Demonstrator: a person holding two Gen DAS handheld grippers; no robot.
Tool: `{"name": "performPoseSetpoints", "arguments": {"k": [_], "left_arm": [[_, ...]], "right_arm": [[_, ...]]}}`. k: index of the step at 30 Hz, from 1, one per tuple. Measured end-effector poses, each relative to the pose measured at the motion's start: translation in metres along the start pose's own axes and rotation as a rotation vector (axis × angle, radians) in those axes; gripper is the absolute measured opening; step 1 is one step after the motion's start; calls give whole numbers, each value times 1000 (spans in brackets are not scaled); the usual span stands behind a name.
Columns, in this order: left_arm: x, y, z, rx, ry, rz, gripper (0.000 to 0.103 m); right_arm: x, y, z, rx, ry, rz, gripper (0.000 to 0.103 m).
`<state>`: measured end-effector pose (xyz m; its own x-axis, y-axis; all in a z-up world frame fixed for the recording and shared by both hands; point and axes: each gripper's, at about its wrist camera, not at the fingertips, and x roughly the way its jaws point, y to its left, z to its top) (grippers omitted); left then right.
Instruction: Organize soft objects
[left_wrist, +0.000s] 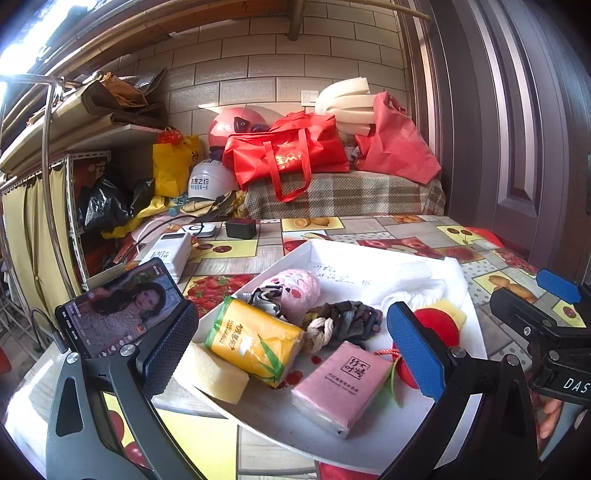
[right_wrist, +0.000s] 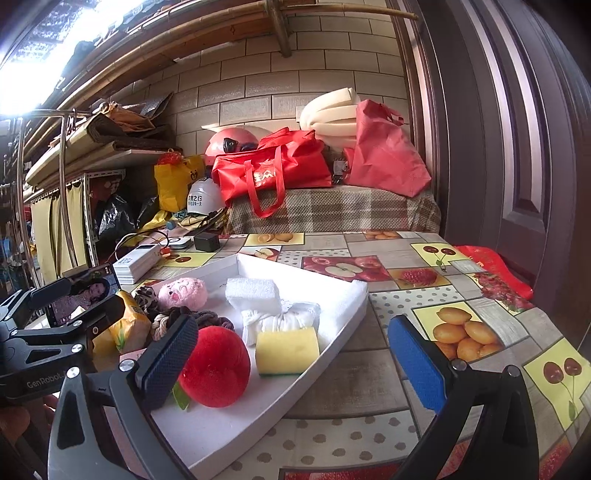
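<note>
Fingers spread wide on both tools, gripping nothing. Left gripper (left_wrist: 291, 354) poised over the near left part of the white tray (left_wrist: 332, 251), one dark pad beside a pale foam block (left_wrist: 214, 373) and the other blue pad near the red plush fruit (left_wrist: 439, 325). Right gripper (right_wrist: 295, 365) held over the tray's near right edge, dark pad just beside the same red plush fruit (right_wrist: 216, 365), blue pad out above the fruit-print tablecloth (right_wrist: 480, 295).

Soft items all gathered inside the tray: yellow tissue pack (left_wrist: 255, 339) lying tilted beside the foam block, pink tissue pack (left_wrist: 340, 387) nearest, braided rope knot (left_wrist: 343, 321) between them and farther back, pink plush toy (left_wrist: 299, 291) and a patterned scrunchie (left_wrist: 267, 295) at the far left. On the right side, yellow sponge (right_wrist: 286, 349) just beside the red fruit, knotted white cloth (right_wrist: 280, 317) touching behind it, white foam block (right_wrist: 253, 291) farther still.

Off the tray to the left, a phone (left_wrist: 118, 306) with a lit screen and a white power bank (left_wrist: 171, 253).
</note>
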<state>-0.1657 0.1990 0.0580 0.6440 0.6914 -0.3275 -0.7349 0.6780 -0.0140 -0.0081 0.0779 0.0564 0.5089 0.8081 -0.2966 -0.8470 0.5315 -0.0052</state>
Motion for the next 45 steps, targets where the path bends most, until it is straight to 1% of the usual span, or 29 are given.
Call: {"name": "performPoseSetpoints", "arguments": {"k": [3,8,13,14,17,20,21,23,25,26,27,28,29,30,31,32,33,34,35,36,37,40,43,45], "left_arm": [[-10,-11,-4,23,10,-16,103],[-23,-28,-9,56,35,-45,103],[-39,-40,-16,55,53,-61,103],[-44,-41,-18,48,52,-66,103],[-55,-45,-19,40,50,-86,103],[-69,-49,-16,62,-20,-14,103],[-73,-50,-16,65,-36,-9,103],[-79,-51,-16,64,-37,-12,103],[-81,-50,-19,27,5,-45,103],[-81,-50,-20,5,28,-38,103],[-83,-50,-21,-10,37,-2,103],[-87,-51,-21,-20,30,44,103],[-92,-50,-21,-29,10,83,103],[-96,-49,-22,-37,-11,102,103],[-99,-47,-22,-44,-25,99,103],[-99,-47,-22,-44,-27,83,103],[-98,-48,-22,-32,-17,79,103],[-95,-52,-23,-10,2,98,103],[-91,-56,-23,15,22,131,103],[-89,-60,-24,40,36,164,103],[-87,-65,-24,64,44,182,103],[-86,-69,-26,87,58,150,103],[-88,-71,-27,82,59,87,103],[-88,-74,-27,93,55,79,103]], "right_arm": [[-8,-2,-5,-5,25,0,103],[-29,-6,-12,-2,32,-10,103],[-41,-23,-20,63,90,0,103],[-45,-29,-19,90,79,-8,103],[-62,-48,-19,181,2,-42,103],[-83,-60,-19,251,-79,-60,103],[-90,-63,-19,260,-92,-60,103],[-102,-64,-21,256,-102,-70,103],[-116,-62,-23,234,-133,-97,103],[-124,-61,-24,218,-157,-112,103],[-130,-60,-24,198,-179,-124,103],[-135,-58,-25,179,-198,-145,103],[-140,-56,-25,164,-212,-182,103],[-142,-56,-26,157,-218,-222,103],[-142,-56,-26,158,-216,-244,103],[-139,-58,-26,164,-206,-242,103],[-135,-61,-25,168,-178,-215,103],[-128,-63,-25,165,-135,-174,103],[-124,-64,-26,163,-99,-152,103],[-122,-64,-26,163,-84,-155,103],[-124,-64,-26,162,-94,-158,103],[-134,-59,-30,143,-143,-147,103],[-143,-51,-32,111,-181,-134,103],[-144,-48,-32,92,-195,-141,103]]}}
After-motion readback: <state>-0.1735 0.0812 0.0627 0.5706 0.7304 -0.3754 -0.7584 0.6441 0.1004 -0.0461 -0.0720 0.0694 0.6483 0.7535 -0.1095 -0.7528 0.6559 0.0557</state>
